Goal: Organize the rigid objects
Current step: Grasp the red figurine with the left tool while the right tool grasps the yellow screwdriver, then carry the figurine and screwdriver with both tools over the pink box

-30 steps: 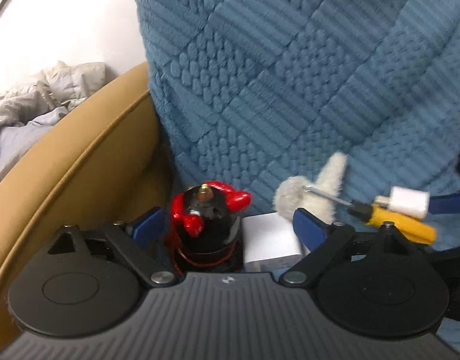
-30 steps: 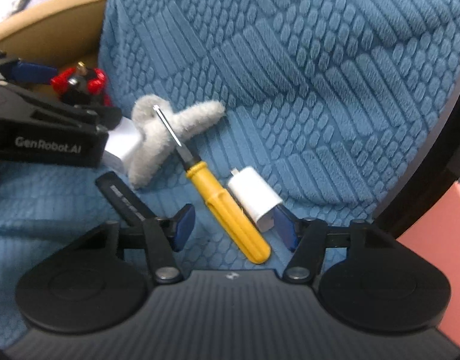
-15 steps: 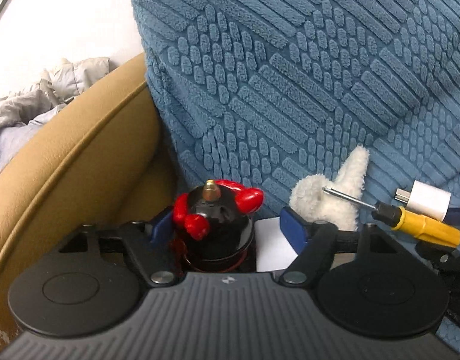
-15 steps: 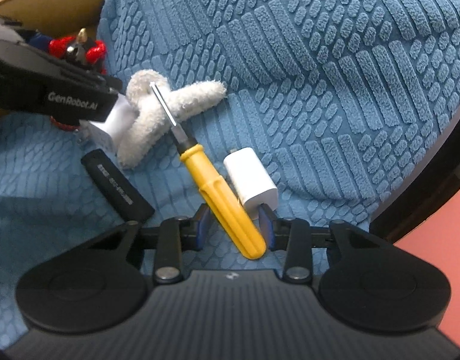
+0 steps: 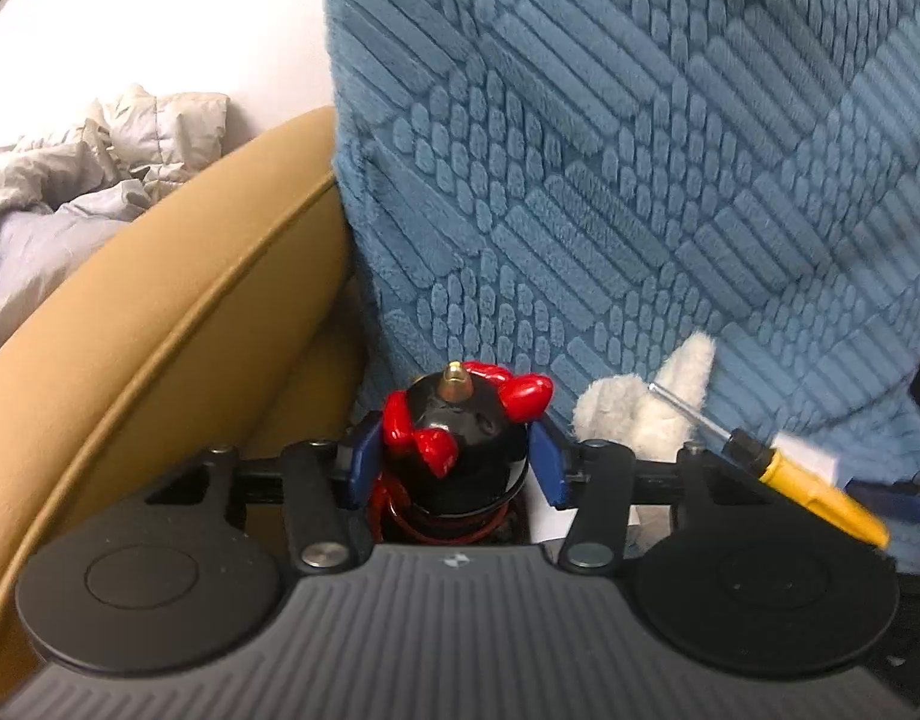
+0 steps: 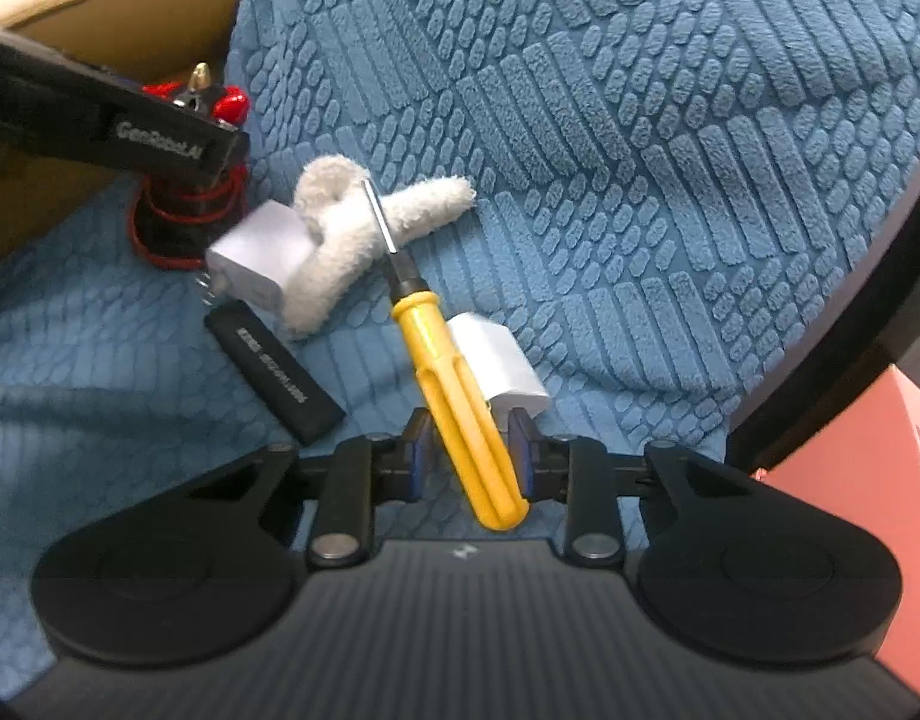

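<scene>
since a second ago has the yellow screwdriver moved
Yes. Its handle end has swung right, over the white charger, tip still on the fluffy toy, with the right gripper closing on it.

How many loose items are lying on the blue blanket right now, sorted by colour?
White: 3 - square plastic charger block, second charger block, fluffy fabric strip
Yellow: 1 - yellow-handled screwdriver
Black: 1 - flat black bar
Black and red: 1 - rounded figurine
Total: 6
</scene>
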`<move>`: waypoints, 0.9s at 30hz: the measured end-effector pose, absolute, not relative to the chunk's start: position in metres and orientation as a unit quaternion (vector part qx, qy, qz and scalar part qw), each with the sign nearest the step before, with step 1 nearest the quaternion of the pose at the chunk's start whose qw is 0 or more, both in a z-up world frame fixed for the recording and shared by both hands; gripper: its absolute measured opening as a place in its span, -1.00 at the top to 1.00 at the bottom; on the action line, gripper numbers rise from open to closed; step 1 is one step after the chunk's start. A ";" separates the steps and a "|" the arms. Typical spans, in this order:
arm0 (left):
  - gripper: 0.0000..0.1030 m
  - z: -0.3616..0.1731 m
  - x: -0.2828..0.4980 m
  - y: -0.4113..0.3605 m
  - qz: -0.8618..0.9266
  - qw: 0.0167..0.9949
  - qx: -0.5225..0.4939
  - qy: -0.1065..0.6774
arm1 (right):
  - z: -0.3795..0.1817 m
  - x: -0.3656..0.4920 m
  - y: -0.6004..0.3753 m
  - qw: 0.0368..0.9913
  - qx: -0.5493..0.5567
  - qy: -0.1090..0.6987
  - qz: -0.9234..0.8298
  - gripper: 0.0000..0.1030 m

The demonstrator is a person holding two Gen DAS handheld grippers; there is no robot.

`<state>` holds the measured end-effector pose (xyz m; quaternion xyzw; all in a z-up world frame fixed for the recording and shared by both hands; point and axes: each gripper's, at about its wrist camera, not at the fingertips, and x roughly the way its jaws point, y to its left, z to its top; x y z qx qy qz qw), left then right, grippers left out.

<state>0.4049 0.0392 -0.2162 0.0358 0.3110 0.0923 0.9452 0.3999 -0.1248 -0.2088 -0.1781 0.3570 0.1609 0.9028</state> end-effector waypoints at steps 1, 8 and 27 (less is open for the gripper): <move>-0.10 -0.214 0.402 0.041 0.092 0.947 0.031 0.308 | -0.207 0.397 -0.124 0.903 -0.174 0.358 0.160 0.43; -0.10 -0.201 0.377 0.047 0.063 0.948 -0.029 0.311 | -0.198 0.378 -0.130 0.906 -0.137 0.373 0.144 0.50; -0.10 -0.202 0.282 0.012 -0.014 0.927 -0.088 0.364 | -0.178 0.311 -0.163 0.896 -0.065 0.421 0.125 0.60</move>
